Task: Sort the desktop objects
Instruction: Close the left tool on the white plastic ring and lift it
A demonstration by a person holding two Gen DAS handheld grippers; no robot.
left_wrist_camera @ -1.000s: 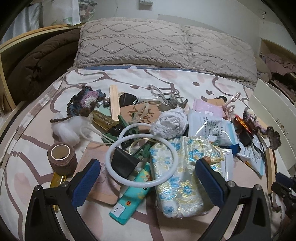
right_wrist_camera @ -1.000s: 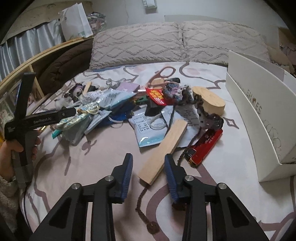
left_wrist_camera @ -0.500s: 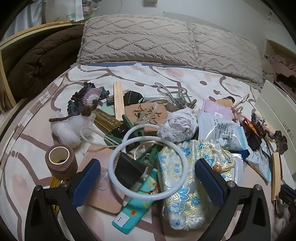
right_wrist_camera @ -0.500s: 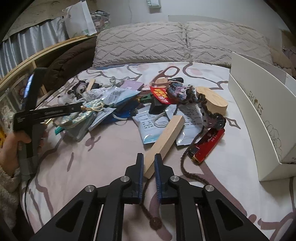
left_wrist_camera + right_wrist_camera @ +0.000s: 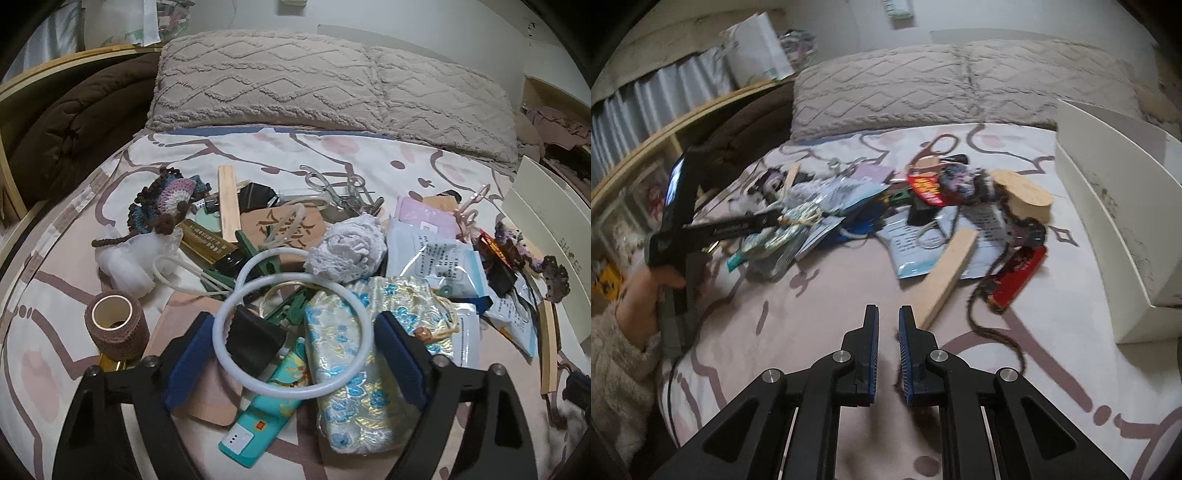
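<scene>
Cluttered bed [image 5: 258,155], left tool [image 5: 291,350] closing around white ring [image 5: 295,332], right tool [image 5: 886,319] clenched empty

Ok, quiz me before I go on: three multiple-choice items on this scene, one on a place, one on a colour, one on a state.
1. Where does the white ring lie?
A. Between the fingers of the left gripper
B. On the pillows
C. Inside the white box

2. What colour is the tape roll?
A. Green
B. Brown
C. Yellow

3. How does the right gripper stand?
A. Wide open
B. Shut on the wooden block
C. Shut, with nothing between its pads

Answers:
1 A: in the left wrist view the ring sits between the two blue pads. The jaws have just been closing around it, and the pads do not press on it.
2 B: the roll standing by the left finger is brown with a pale core.
3 C: in the right wrist view the pads stand close together over bare bedspread, and the block lies beyond them.
</scene>
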